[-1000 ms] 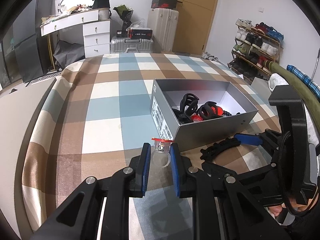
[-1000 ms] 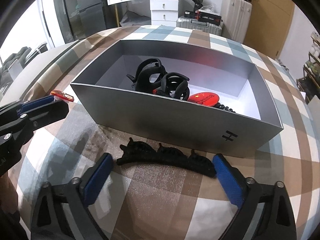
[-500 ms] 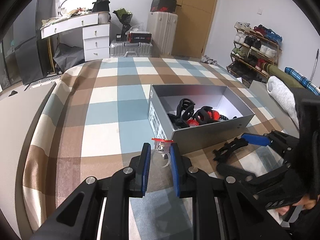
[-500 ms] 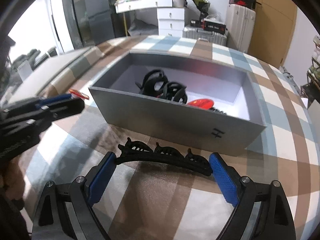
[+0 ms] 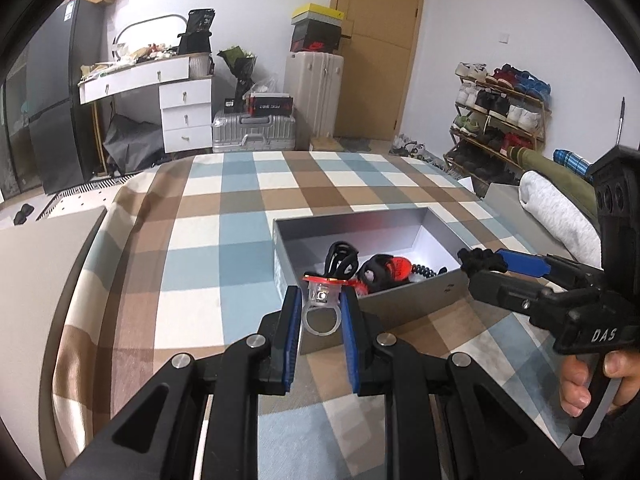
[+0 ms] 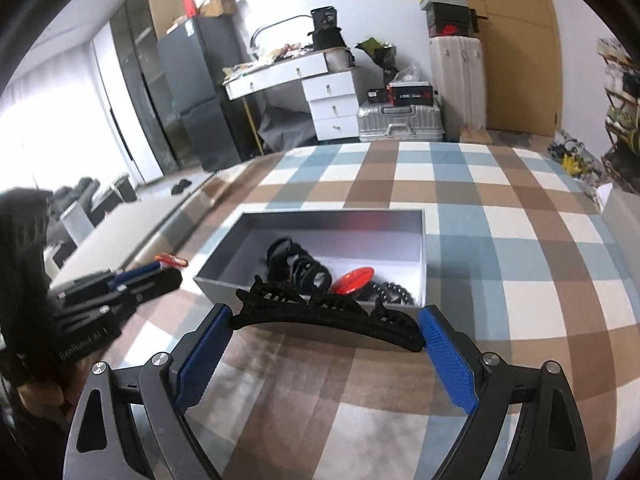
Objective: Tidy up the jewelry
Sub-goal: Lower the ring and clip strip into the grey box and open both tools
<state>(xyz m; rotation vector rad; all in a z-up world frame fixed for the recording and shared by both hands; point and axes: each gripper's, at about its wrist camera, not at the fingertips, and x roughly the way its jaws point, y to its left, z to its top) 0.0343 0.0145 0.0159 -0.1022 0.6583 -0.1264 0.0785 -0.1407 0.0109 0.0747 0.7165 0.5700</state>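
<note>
Two tools over bed [image 5: 240, 208], checked blue-brown-white cover. Left tool [image 5: 320, 312] clamps clear plastic ring [image 5: 320, 312]; right tool [image 6: 326, 338] grips long black toothed clip [image 6: 326, 318] beside grey cardboard box [image 6: 224, 276].

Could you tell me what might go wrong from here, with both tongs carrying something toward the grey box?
The long black hair clip is pinched only by its ends in the right tongs, so it may pop loose. The clear toy ring in the left tongs hangs beside the grey box; it could miss.

Left hand-held gripper [image 5: 320, 312] clamped narrow, tilted downward; right hand-held gripper [image 6: 324, 332] spread wide, gripping, fingers [image 5: 576, 384] on trigger.
</note>
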